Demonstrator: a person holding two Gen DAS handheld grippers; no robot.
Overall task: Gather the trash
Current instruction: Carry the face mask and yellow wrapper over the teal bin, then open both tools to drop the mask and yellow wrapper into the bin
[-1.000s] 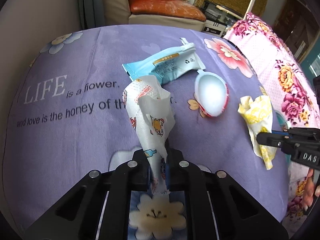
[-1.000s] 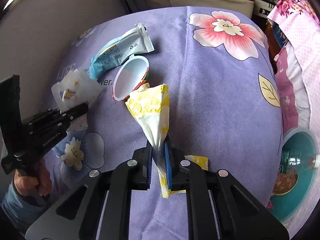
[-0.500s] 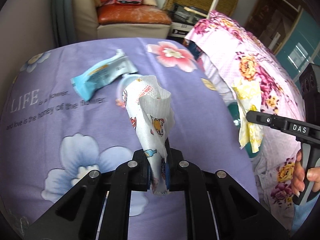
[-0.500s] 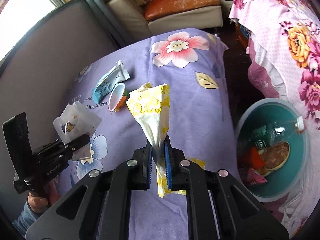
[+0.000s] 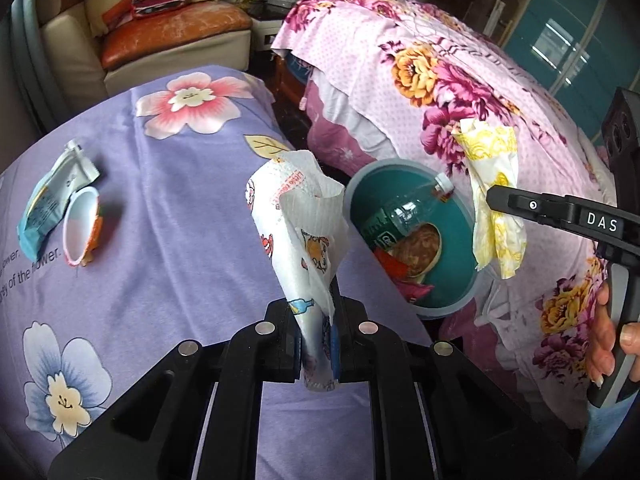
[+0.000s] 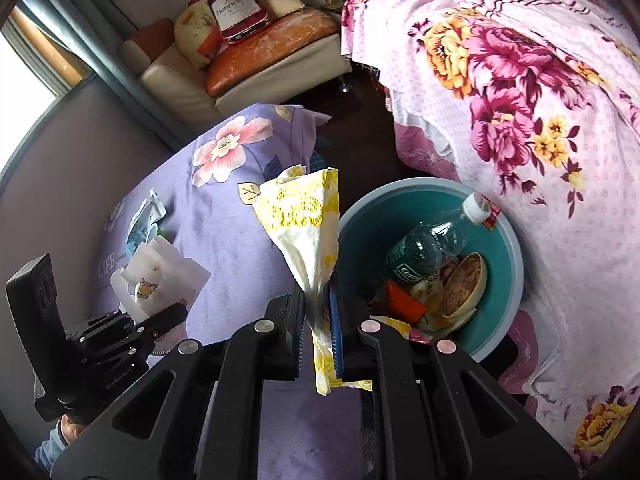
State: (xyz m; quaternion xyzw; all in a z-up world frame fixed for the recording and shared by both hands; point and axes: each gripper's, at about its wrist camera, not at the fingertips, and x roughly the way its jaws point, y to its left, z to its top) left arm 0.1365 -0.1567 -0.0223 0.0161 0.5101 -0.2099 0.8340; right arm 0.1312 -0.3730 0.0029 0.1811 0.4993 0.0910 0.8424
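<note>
Trash went two pieces at once: the left gripper (image 5: 316, 344) was clamped on a white cartoon-printed wrapper (image 5: 304, 236), and the right gripper (image 6: 318, 336) was clamped on a crumpled yellow-and-white wrapper (image 6: 306, 232). Both wrappers stood up out of the jaws like cones. The teal bin (image 6: 508, 240) sat on the floor between the purple bedspread (image 5: 180, 216) and the pink floral bed (image 6: 560, 160), already holding a plastic bottle (image 6: 432, 244) and scraps. It lay ahead and to the right of both grippers. Seen from the left wrist, the yellow wrapper hung at the bin's far rim, so I judged the right hand nearer to dropping. A blue packet (image 5: 48, 204) and a small cup (image 5: 80, 228) remained on the bedspread.
</note>
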